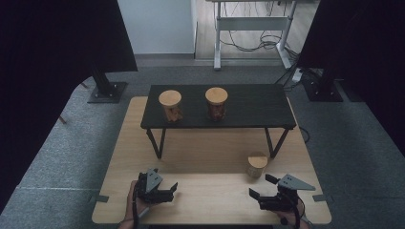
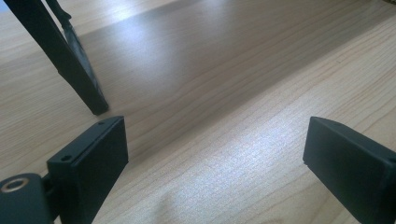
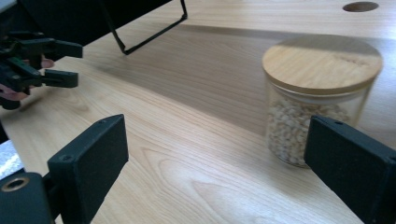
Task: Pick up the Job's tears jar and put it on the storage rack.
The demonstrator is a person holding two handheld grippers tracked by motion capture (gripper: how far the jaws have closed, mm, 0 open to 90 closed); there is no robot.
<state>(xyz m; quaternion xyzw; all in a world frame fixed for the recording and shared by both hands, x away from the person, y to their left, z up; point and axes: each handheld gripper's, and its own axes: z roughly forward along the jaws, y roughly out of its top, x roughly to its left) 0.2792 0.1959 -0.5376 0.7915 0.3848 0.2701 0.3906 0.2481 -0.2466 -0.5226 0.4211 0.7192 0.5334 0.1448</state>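
both tongs, the left tongs (image 1: 165, 191) and the right tongs (image 1: 261, 188), are held wide open and empty low over the wooden surface (image 1: 210, 200), the right ones angled toward the lidded jar (image 1: 256, 165) standing just beyond, presumably for a grasp.

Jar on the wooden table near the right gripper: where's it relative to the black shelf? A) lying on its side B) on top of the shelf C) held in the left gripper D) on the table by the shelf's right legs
D: the jar stands upright on the wooden table beside the black shelf's right legs, ahead of the open right gripper; nothing holds it.
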